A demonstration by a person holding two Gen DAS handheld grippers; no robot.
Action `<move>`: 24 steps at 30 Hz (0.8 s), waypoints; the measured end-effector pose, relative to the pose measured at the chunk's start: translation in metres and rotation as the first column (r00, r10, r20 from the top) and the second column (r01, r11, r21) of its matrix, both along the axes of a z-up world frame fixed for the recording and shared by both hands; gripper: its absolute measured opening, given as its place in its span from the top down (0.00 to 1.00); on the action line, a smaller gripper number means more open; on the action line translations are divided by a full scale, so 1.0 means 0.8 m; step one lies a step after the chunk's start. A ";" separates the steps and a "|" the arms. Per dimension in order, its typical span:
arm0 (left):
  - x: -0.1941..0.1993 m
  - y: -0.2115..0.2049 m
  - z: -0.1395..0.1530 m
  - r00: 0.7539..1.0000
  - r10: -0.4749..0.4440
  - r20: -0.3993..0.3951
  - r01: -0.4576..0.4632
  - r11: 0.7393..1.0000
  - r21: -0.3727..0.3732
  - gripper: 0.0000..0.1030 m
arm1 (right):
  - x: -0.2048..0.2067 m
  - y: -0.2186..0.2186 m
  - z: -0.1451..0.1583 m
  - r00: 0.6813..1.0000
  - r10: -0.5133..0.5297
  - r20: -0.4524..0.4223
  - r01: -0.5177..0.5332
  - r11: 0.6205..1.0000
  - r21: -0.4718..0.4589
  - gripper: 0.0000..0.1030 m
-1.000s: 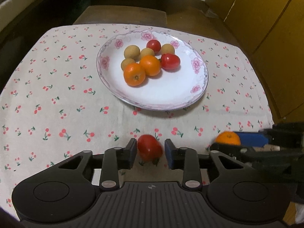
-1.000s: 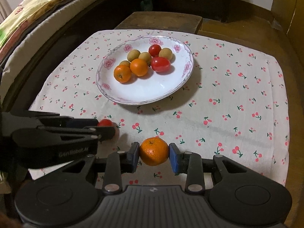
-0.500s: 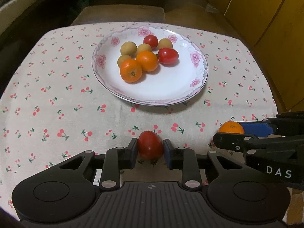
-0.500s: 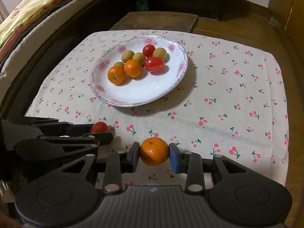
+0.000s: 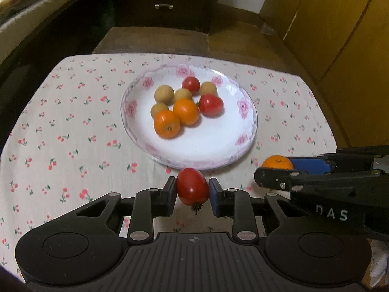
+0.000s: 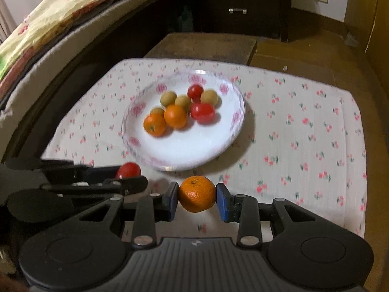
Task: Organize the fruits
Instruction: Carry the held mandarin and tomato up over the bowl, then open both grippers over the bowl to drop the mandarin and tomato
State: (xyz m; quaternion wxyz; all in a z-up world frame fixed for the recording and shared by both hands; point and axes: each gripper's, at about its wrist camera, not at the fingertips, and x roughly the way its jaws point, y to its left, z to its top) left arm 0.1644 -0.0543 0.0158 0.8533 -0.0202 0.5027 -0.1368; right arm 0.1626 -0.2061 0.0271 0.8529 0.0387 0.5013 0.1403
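My left gripper [image 5: 192, 192] is shut on a red tomato [image 5: 192, 186], held above the cloth just in front of the plate's near rim. My right gripper [image 6: 197, 196] is shut on a small orange [image 6: 197, 193], also lifted, to the right of the left one. A white plate with pink flowers [image 5: 233, 131] holds two oranges [image 5: 186, 111], two tomatoes [image 5: 211, 105] and several tan round fruits [image 5: 164, 94]. From the left wrist view the right gripper [image 5: 277, 168] and its orange [image 5: 277, 162] show at the right. From the right wrist view the left gripper's tomato [image 6: 128, 170] shows at the left.
A cherry-print cloth [image 5: 60, 126] covers the low table. Behind it stand a brown wooden bench [image 6: 201, 46] and a dark drawer unit [image 6: 238, 2]. A bed with a bright quilt [image 6: 60, 7] runs along the left, wooden cabinets [image 5: 340, 36] along the right.
The left gripper's jaws closed onto the tomato. Both grippers then rose and tipped back with their fruits, so the plate now sits lower and farther in both views.
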 end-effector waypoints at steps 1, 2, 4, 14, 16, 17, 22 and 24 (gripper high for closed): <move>0.004 -0.001 0.001 1.000 0.004 0.002 -0.004 1.000 0.000 0.65 | 0.005 0.000 0.002 1.000 -0.003 0.006 0.003 1.000 0.003 0.66; 0.007 -0.001 0.001 1.000 0.007 0.005 -0.007 1.000 0.003 0.65 | 0.010 0.001 0.004 1.000 -0.004 0.011 0.004 1.000 0.000 0.66; 0.016 0.000 0.002 1.000 0.016 0.008 -0.016 1.000 0.003 0.65 | 0.020 0.002 0.006 1.000 -0.004 0.022 0.004 1.000 -0.006 0.66; 0.046 0.001 -0.009 0.999 0.047 -0.001 -0.047 0.999 0.010 0.65 | 0.055 0.002 -0.009 1.000 -0.015 0.016 0.015 1.000 0.000 0.66; 0.049 0.001 -0.011 0.999 0.051 -0.001 -0.050 0.999 0.012 0.66 | 0.059 0.002 -0.013 1.000 -0.017 0.015 0.017 1.000 0.004 0.66; 0.050 0.001 -0.011 0.999 0.053 -0.003 -0.053 0.999 0.009 0.66 | 0.060 0.003 -0.014 1.000 -0.018 0.015 0.018 1.000 0.005 0.66; 0.053 0.003 -0.012 0.998 0.060 -0.004 -0.060 0.998 0.009 0.66 | 0.066 0.003 -0.017 1.000 -0.020 0.014 0.020 1.000 0.012 0.66; 0.052 0.003 -0.012 0.998 0.062 -0.003 -0.062 0.998 0.009 0.66 | 0.066 0.003 -0.017 1.000 -0.022 0.016 0.021 1.000 0.012 0.66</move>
